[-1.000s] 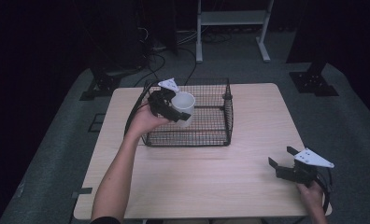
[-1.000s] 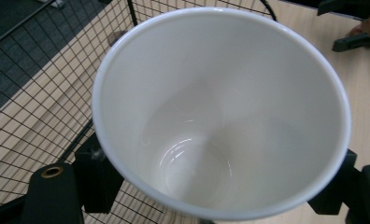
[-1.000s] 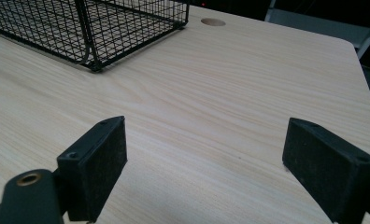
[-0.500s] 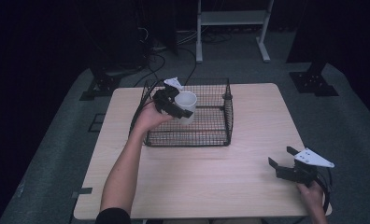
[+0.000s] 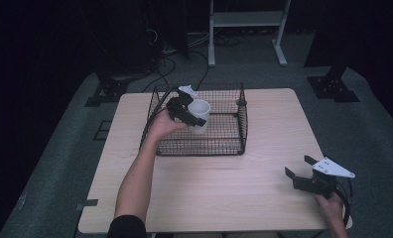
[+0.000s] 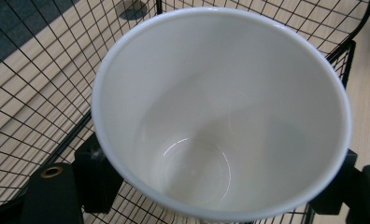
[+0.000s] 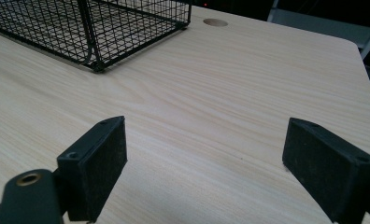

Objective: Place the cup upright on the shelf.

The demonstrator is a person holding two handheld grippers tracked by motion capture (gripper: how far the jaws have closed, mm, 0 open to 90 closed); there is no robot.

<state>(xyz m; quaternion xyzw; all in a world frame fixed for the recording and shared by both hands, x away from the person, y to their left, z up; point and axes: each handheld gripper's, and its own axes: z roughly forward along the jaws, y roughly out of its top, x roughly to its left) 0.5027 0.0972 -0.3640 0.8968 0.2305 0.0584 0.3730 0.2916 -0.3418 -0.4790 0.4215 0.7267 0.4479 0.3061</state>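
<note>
Pale wooden tabletop (image 5: 224, 193): left tool (image 5: 187, 113) clamps the white cup (image 5: 198, 116) inside the wire basket (image 5: 231, 146) near the far edge; right tool (image 5: 303, 173) gapes empty near the right corner.

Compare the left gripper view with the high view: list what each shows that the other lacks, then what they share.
Left gripper view: the inside of the white cup, bare down to its bottom, with the left tool shut on its sides.

High view: the person's forearm reaching to the basket, the right tool open above the table near its right corner, and the dark floor around.

Both: the cup, the wire basket beneath it, and the light wooden tabletop.
</note>
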